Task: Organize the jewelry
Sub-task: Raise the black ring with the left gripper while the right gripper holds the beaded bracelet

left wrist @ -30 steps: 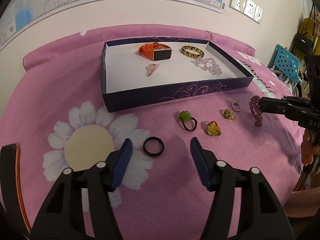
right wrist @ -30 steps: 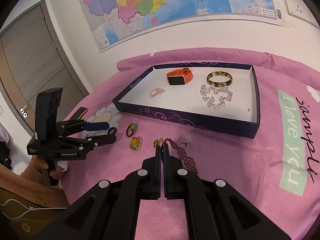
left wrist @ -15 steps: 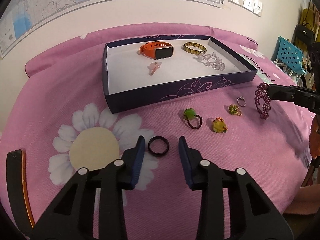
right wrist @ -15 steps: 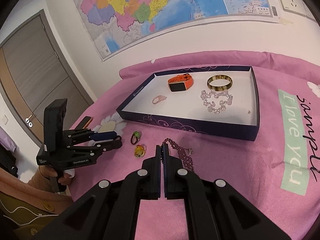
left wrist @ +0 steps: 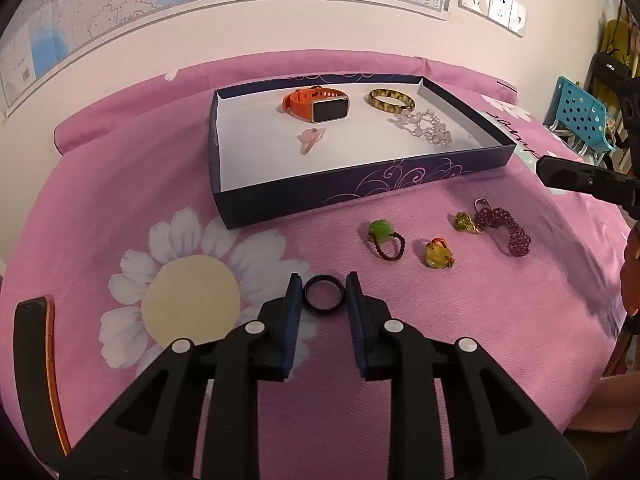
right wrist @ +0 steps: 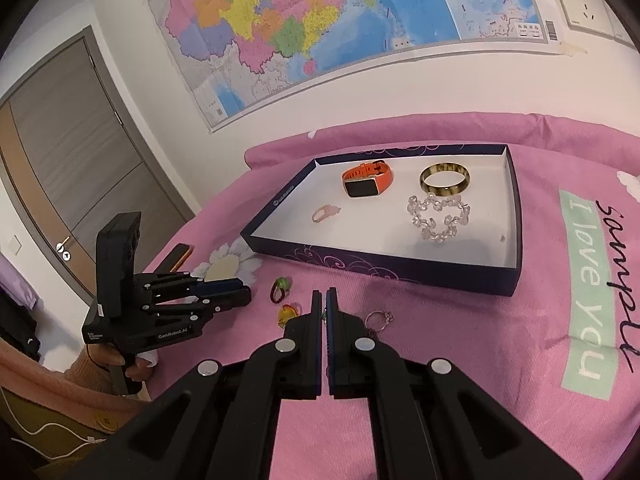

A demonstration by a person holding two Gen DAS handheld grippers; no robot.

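Note:
A dark blue box [left wrist: 360,190] with a white floor holds an orange watch [left wrist: 316,106], a brown bangle [left wrist: 391,101], a clear bead bracelet [left wrist: 424,126] and a pink ring [left wrist: 310,139]. My left gripper [left wrist: 323,294] is closed around a black ring [left wrist: 323,295] on the pink cloth, its pads touching both sides. A green bead ring [left wrist: 385,236], a yellow charm [left wrist: 438,254], a small green charm [left wrist: 464,222] and a purple bracelet [left wrist: 505,229] lie to its right. My right gripper [right wrist: 324,300] is shut and empty, above the cloth; the purple bracelet is hidden below it.
A silver ring [right wrist: 378,318] lies by the right gripper's tip. A phone [left wrist: 36,364] with an orange edge lies at the far left. A wall with a map stands behind the box. A blue chair [left wrist: 580,120] is at the right.
My left gripper has closed in on the black ring. The purple bracelet has left my right gripper and lies on the cloth; the right gripper has risen slightly.

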